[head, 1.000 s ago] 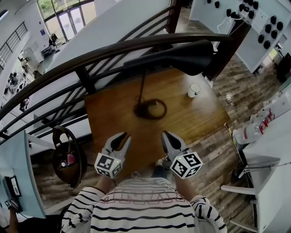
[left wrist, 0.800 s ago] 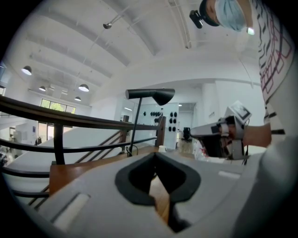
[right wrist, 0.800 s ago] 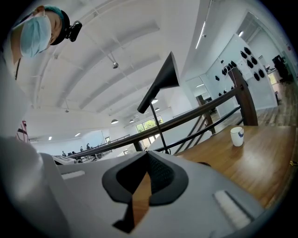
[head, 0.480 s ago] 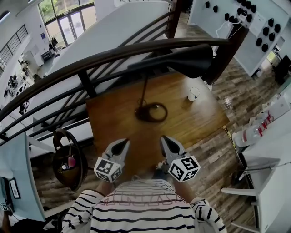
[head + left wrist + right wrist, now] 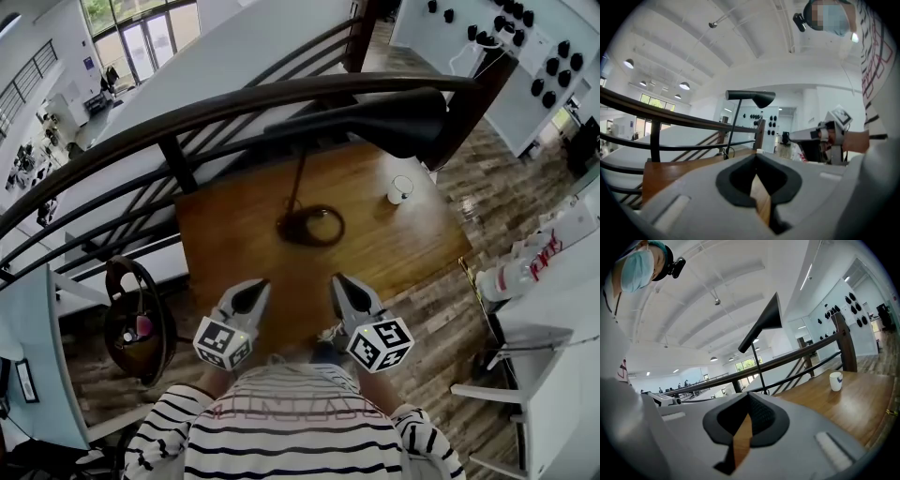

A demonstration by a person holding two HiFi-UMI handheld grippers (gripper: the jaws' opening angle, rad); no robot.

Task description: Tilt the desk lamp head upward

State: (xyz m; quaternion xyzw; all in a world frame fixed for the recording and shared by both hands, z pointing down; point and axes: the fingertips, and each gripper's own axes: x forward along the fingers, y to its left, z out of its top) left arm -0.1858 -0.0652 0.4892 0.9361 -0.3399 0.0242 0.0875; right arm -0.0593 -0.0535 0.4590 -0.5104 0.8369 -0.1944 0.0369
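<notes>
Black desk lamp (image 5: 361, 117) upright on table

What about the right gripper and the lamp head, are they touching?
Apart. The head view shows the right gripper at the near edge of the table, with bare wood between it and the lamp head.

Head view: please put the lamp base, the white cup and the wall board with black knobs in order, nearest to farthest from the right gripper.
1. Lamp base, on the table just ahead of the right gripper, slightly left.
2. White cup, farther back on the table, to the right.
3. Wall board, beyond the table, far right.
</notes>
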